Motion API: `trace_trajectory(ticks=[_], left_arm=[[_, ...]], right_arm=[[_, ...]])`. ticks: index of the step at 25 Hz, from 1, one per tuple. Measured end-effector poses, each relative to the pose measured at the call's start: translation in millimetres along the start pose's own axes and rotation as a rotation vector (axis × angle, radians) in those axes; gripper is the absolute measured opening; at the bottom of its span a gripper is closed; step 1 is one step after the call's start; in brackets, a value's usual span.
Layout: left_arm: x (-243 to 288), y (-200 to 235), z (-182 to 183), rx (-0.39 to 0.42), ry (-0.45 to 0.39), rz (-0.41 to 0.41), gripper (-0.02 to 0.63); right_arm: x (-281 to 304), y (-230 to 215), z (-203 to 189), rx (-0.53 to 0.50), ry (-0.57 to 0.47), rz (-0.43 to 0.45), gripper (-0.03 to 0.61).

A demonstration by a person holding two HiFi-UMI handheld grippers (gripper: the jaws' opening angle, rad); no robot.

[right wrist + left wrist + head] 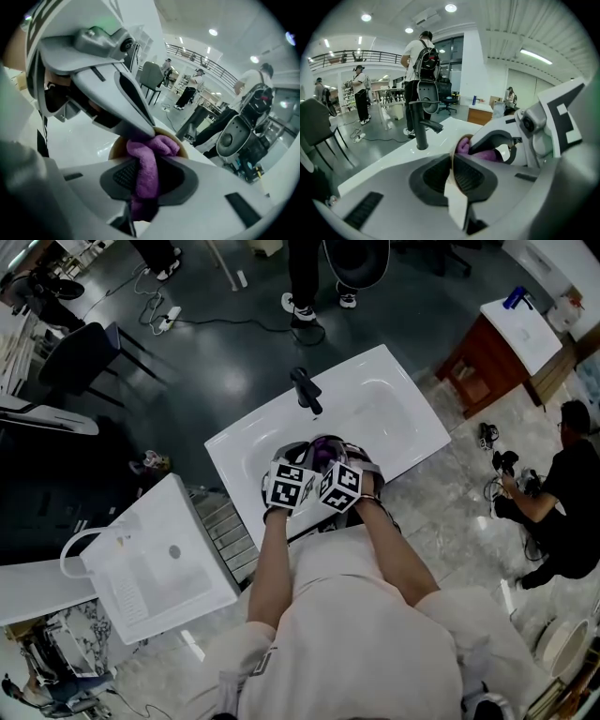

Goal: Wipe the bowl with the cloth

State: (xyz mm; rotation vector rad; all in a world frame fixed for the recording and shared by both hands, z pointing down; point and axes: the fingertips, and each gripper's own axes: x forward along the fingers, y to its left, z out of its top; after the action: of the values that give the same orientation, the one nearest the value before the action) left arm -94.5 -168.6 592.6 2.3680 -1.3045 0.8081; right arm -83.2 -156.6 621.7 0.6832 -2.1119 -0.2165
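Over the white tabletop [422, 432], the left tool [453, 173] pinches the mostly hidden bowl [114, 147] by its rim; the right tool [146, 175] pinches the cloth [159, 144].

A black faucet [307, 390] stands on a white sink [403, 404], a second sink [155, 563] sits to its left, and a person [561, 493] crouches far right.

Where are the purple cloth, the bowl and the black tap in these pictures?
cloth [146, 168], right gripper view, the fold between the jaws.
bowl [114, 147], right gripper view, its tan rim left of the cloth.
tap [421, 131], left gripper view, its upright column.
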Motion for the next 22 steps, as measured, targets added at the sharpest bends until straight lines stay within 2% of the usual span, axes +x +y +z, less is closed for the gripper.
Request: trace_trajectory(ticks=[6,12,17,22], left_arm=[[1,2,-9,0.028,0.031,0.02,0.029],[-10,24,-12,-0.068,-0.003,0.112,0.026],[-19,40,-17,-0.118,-0.033,0.167,0.026],[-21,37,-16,-0.132,-0.032,0.147,0.031]], right_arm=[[-3,-16,-6,0.084,-0.008,-0.058,0.092],[2,-7,-13,0.118,0.016,-0.028,0.091],[10,20,-4,0.058,0.002,0.068,0.091],[14,50,8,-0.038,-0.007,0.156,0.091]])
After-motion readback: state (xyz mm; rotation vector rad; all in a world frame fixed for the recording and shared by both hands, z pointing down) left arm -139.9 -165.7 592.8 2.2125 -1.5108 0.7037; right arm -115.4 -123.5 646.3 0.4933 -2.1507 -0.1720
